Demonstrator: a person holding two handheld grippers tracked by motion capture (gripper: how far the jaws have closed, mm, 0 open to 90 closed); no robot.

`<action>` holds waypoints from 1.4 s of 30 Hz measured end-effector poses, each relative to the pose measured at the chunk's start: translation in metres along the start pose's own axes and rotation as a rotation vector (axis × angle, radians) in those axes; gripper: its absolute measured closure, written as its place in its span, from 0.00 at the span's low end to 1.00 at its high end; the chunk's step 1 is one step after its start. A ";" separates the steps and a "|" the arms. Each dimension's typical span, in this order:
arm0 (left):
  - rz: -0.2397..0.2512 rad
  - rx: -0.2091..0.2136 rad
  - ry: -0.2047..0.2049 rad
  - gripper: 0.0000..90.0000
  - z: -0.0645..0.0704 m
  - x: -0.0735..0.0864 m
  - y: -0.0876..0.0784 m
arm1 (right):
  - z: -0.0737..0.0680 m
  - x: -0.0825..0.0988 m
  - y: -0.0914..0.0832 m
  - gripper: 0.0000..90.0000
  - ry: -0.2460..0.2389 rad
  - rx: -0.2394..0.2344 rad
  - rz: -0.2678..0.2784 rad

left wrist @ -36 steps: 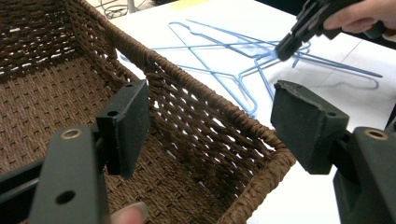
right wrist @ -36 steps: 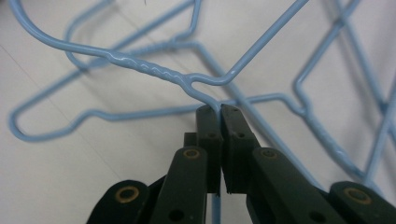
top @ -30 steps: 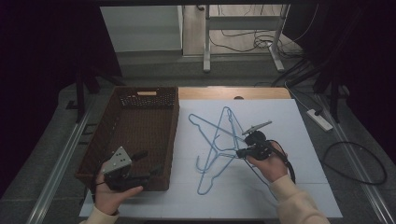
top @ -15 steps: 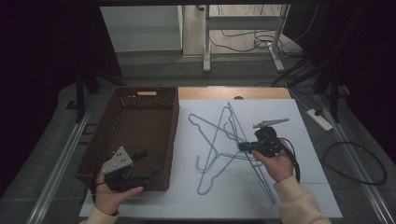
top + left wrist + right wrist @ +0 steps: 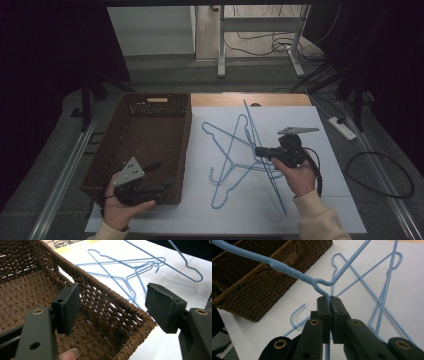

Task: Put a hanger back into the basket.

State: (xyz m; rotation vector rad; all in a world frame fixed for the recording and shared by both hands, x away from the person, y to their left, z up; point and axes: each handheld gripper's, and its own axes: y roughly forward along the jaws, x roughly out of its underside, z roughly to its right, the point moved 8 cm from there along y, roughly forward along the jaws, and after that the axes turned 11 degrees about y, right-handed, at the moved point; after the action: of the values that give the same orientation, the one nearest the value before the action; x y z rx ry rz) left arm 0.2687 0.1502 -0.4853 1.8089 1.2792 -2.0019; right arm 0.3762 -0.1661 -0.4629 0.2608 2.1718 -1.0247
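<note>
Lab or workshop: bare concrete floor (image 5: 165, 70), loose cables (image 5: 260, 45), metal frame legs (image 5: 220, 45).

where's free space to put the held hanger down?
The wicker basket is bare inside. White sheet is free near the front edge between the hands, and right of the right gripper, which grips a blue hanger. The middle is crowded: two more blue hangers cross there.

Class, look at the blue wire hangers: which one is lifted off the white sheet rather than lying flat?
The hanger pinched at its neck by the right gripper, standing tilted. The other hangers lie flat and crossed beside the basket.
</note>
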 end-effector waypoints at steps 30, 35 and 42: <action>-0.058 0.228 0.037 0.32 0.082 -0.049 0.081 | -0.020 -0.008 0.003 0.97 0.108 -0.068 0.181; -0.048 0.246 0.048 0.33 0.092 -0.060 0.096 | -0.025 -0.008 0.005 0.97 0.115 -0.075 0.193; -0.038 0.256 0.034 0.34 0.101 -0.073 0.117 | -0.031 -0.007 0.007 0.97 0.130 -0.095 0.209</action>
State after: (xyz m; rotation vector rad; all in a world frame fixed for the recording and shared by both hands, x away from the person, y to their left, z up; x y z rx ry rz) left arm 0.2855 -0.0200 -0.4872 1.9480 1.1162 -2.2542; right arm 0.3688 -0.1378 -0.4489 0.5106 2.2462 -0.8044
